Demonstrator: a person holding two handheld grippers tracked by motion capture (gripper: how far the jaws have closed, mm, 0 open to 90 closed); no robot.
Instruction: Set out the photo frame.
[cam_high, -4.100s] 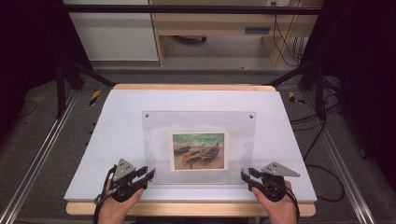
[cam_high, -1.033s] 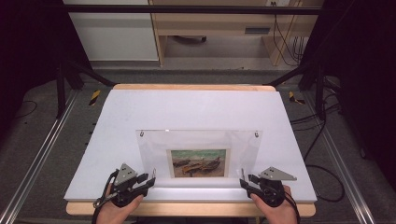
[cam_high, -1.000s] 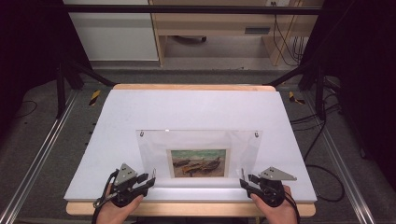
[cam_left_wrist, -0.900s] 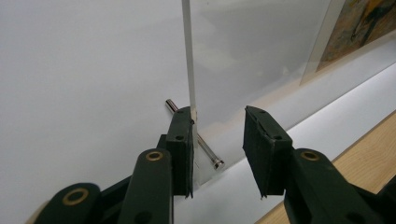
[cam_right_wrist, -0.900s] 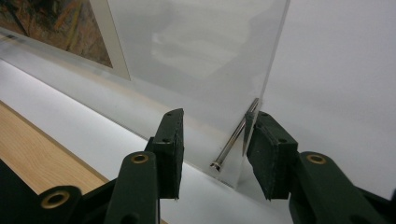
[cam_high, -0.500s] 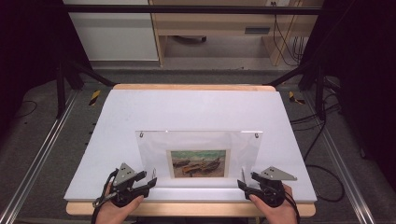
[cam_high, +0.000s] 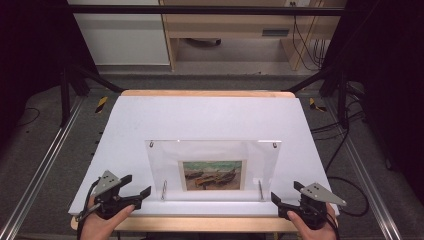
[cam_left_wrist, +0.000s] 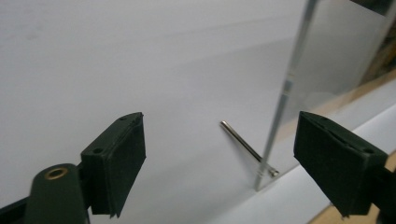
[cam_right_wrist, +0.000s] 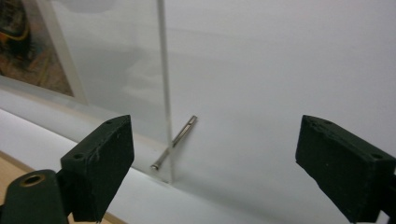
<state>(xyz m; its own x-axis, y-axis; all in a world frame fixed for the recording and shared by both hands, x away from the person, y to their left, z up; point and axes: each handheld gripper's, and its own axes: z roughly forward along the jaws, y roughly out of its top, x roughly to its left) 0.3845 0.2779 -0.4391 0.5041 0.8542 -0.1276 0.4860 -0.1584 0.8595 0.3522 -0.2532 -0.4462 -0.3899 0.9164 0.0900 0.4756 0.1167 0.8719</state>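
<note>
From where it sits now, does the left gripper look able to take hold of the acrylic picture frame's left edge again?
Probably yes. The left gripper is open, its jaws having just been opening, and nothing is between them. The acrylic picture frame stands upright on its metal pins, its edge just ahead over bare white table.

**What I can't make out from here**

In my left gripper view the clear acrylic frame (cam_left_wrist: 299, 79) runs off the top and right edges, so I see just its edge and a corner. The right gripper view crops the print (cam_right_wrist: 23, 42) inside it to a sliver at the left. From the high view, my hands (cam_high: 102, 225) are cut at the bottom edge, and the painted scene (cam_high: 212, 175) is too small to read.
</note>
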